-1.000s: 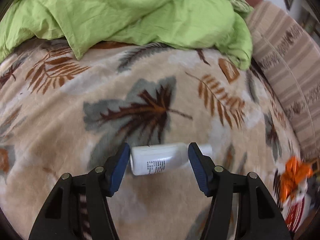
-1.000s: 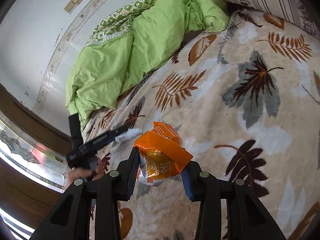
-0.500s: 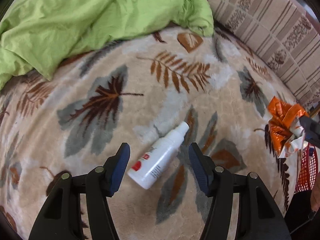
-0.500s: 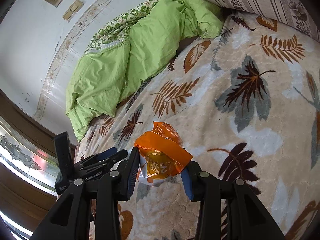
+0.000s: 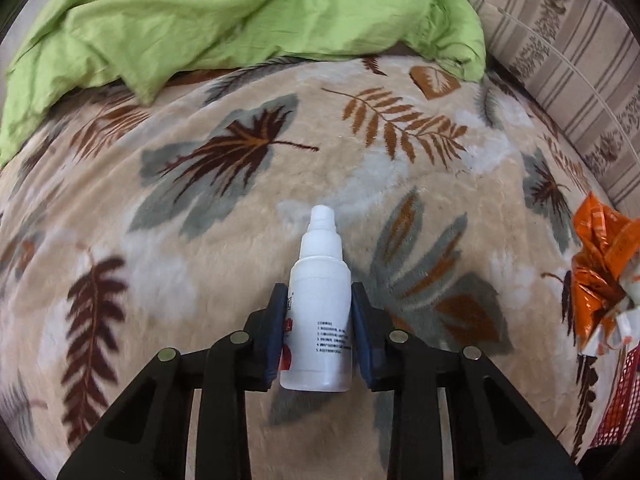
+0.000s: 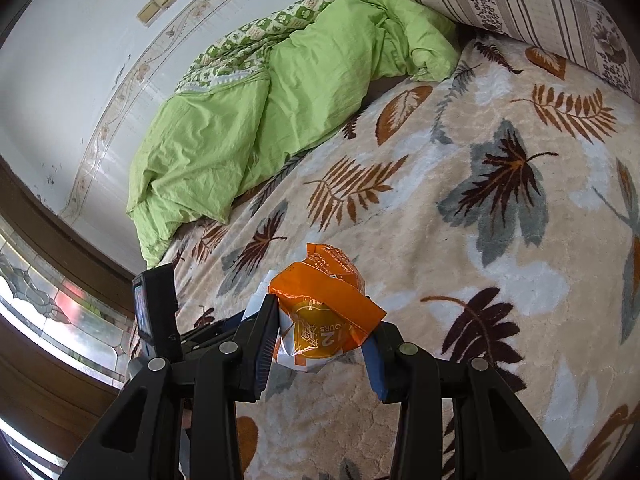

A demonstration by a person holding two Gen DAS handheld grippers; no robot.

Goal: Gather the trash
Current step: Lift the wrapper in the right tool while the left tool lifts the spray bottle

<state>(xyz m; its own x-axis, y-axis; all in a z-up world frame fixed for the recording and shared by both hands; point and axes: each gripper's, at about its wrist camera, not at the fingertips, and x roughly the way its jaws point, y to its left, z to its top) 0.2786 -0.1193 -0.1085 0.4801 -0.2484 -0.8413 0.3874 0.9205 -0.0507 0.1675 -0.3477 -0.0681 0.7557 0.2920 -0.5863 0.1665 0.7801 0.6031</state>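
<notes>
**Left gripper closes on the spray bottle**

Half a second back the white spray bottle (image 5: 318, 312) lay slanted between wide-open jaws; now it points straight away from the left gripper (image 5: 318, 324), whose jaws are closing, the blue pads (image 5: 277, 336) already against its sides. It still lies on the leaf-patterned blanket (image 5: 240, 208), not yet lifted.

The right gripper (image 6: 320, 344) has kept still, pinching a crumpled orange wrapper (image 6: 324, 312) above the bed, its foil creased and springy.

What worries me is the bottle itself: smooth, round, hard plastic, held low on the body. It could squirt forward out of the pads or roll as they tighten, I'd guess, and the deep plush pile underneath gives no firm backing. The wrapper is light and slippery too, and might slide free if that hand jerks.

Beyond the bottle, a rumpled green quilt (image 5: 240, 12) lies heaped along the far side, thin and wrinkly. A striped pillow (image 5: 568, 52) sits to the right of it.
</notes>
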